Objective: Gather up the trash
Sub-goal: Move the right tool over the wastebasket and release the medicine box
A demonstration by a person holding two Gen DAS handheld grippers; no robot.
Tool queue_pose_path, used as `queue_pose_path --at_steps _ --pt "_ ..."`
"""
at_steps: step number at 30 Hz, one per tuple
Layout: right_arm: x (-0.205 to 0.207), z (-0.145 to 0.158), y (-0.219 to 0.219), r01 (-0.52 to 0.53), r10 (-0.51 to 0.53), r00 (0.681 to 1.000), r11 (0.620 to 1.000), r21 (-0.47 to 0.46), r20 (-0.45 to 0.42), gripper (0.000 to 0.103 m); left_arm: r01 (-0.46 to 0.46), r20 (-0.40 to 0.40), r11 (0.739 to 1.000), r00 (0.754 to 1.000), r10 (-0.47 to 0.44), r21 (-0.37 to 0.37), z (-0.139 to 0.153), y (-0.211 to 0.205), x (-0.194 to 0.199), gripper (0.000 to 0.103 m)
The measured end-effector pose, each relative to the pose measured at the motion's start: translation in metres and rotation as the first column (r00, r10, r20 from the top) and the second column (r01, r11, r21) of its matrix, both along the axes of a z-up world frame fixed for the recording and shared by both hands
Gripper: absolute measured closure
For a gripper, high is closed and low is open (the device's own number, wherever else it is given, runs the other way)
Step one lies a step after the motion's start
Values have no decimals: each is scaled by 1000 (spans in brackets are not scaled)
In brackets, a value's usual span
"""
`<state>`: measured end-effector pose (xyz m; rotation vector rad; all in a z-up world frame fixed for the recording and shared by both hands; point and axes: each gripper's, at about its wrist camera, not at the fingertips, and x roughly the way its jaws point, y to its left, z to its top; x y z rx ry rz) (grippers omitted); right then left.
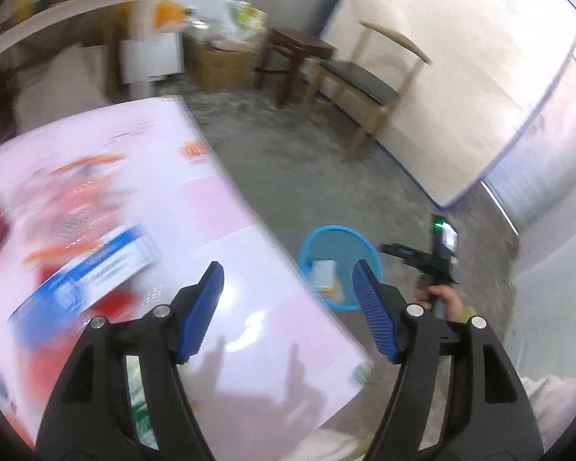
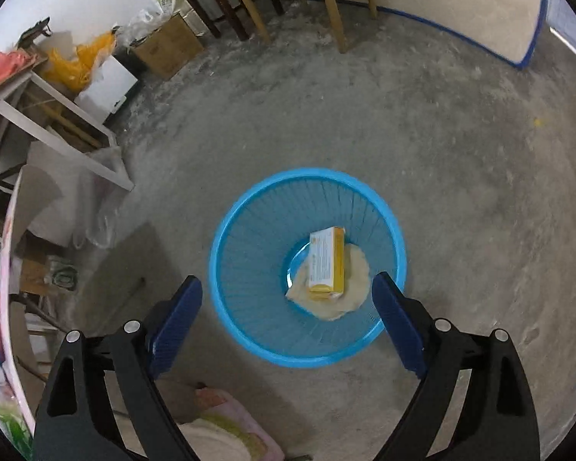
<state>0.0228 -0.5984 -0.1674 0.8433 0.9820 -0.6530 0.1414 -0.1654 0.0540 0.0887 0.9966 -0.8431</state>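
A blue plastic waste basket point(image 2: 249, 307) stands on the concrete floor. In it lie a yellow and white carton point(image 2: 326, 265) and a pale crumpled paper point(image 2: 355, 280). My right gripper point(image 2: 288, 299) hangs open over the basket with nothing between its blue pads. My left gripper point(image 1: 288, 292) is open and empty above the corner of a pink table point(image 1: 249, 326). On that table, blurred, lie a blue and white box point(image 1: 88, 276) and red wrappers point(image 1: 73, 199). The left wrist view also shows the basket point(image 1: 328, 238) off the table's corner and a hand holding the right gripper's handle point(image 1: 441, 265).
A wooden chair point(image 1: 368, 84) and a dark stool point(image 1: 299, 50) stand by the far wall. Cardboard boxes point(image 2: 169, 46), plastic bags and a white frame table point(image 2: 57, 115) crowd the left side. A light panel with blue edging point(image 1: 460, 77) leans against the wall.
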Motion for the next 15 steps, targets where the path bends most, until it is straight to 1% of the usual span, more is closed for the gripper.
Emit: queue_pose_path --at_steps 3,6,8,10,12,15 --pt "-13 8 22 -26 26 999 1000 3 22 16 -97 13 995 995 97 -14 1 56 -2 35" --pt "-23 23 42 -54 54 997 999 1 49 16 -171 29 985 985 172 -34 2 98 -5 32" --pt "-30 38 57 -69 69 995 998 0 79 16 -199 40 979 979 201 -52 4 119 -6 32" --pt "-35 58 73 -87 86 988 996 2 127 16 -216 58 974 974 220 -69 6 137 -8 29" --pt "-37 84 92 -120 118 973 993 -2 199 16 -232 82 970 968 237 -74 7 156 -9 28" --pt "-32 113 117 -173 169 944 985 -10 284 16 -260 87 963 960 265 -68 3 178 -10 28"
